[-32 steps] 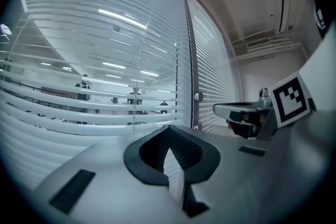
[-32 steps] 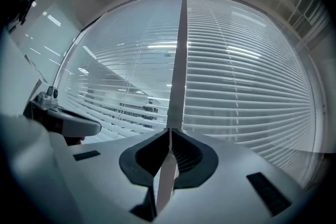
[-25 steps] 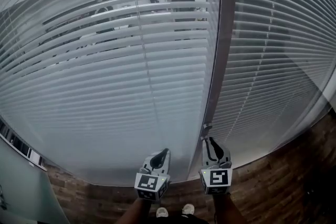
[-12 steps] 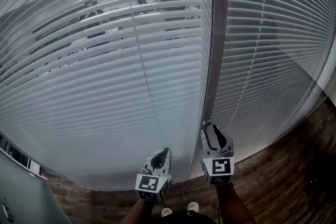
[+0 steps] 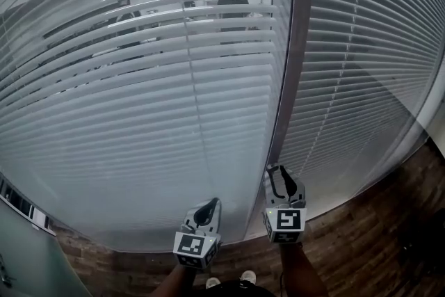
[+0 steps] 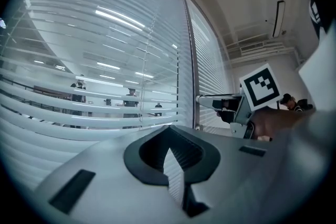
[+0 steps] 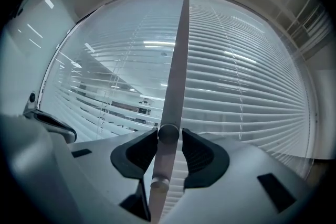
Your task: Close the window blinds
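Observation:
Two panels of white window blinds fill the head view: the left blind [image 5: 139, 115] and the right blind [image 5: 361, 80], with a grey mullion [image 5: 295, 66] between them. The left blind's upper slats are tilted enough that people show behind the glass. My right gripper [image 5: 277, 172] [image 7: 169, 136] points level at the mullion. The grey tilt wand [image 7: 176, 76] hangs between its jaws, which have just been opening and stand open, the pads just off the wand's knob. My left gripper [image 5: 208, 206] [image 6: 169, 128] is shut on nothing, close to the left blind and left of the right gripper [image 6: 202, 98].
Dark wooden floor [image 5: 368, 240] lies below the blinds, and the person's shoes [image 5: 240, 278] show at the bottom edge. A pale panel [image 5: 21, 254] stands at the lower left. Lift cords [image 5: 191, 80] run down the left blind.
The right gripper's jaws have spread apart around the wand. Both hands stay at about the same spot before the blinds.

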A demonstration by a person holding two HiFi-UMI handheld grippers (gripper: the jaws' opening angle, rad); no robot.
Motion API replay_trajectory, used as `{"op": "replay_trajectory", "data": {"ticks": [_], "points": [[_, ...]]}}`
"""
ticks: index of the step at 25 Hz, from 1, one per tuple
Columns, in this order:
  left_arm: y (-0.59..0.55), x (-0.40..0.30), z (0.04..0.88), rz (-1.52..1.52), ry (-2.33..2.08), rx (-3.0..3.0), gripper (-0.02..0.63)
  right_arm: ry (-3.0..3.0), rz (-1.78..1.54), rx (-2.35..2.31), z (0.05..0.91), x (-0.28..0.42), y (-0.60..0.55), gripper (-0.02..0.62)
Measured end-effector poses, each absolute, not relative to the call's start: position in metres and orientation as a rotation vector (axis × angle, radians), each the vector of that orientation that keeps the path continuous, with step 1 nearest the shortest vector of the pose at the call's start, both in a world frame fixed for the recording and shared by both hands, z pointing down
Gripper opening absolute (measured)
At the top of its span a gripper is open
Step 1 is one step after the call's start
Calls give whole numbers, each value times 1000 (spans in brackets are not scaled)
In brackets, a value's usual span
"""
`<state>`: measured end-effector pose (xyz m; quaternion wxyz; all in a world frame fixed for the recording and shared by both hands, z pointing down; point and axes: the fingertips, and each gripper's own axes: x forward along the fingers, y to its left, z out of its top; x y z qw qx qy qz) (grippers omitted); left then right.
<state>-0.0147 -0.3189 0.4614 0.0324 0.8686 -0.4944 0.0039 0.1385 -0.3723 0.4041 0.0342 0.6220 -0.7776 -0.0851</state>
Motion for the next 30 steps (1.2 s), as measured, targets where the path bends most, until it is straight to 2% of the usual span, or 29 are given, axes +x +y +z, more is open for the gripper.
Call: {"op": "replay_trajectory", "data": {"ticks": [18,30], "points": [[-317,-19,455,-22,-1508,2664,0,-2397,-246,1849,405,137,-372,126],[-317,-15,458,-3,-1501,2669,0,-2099,-580,1678,406,129,-369,126]]}}
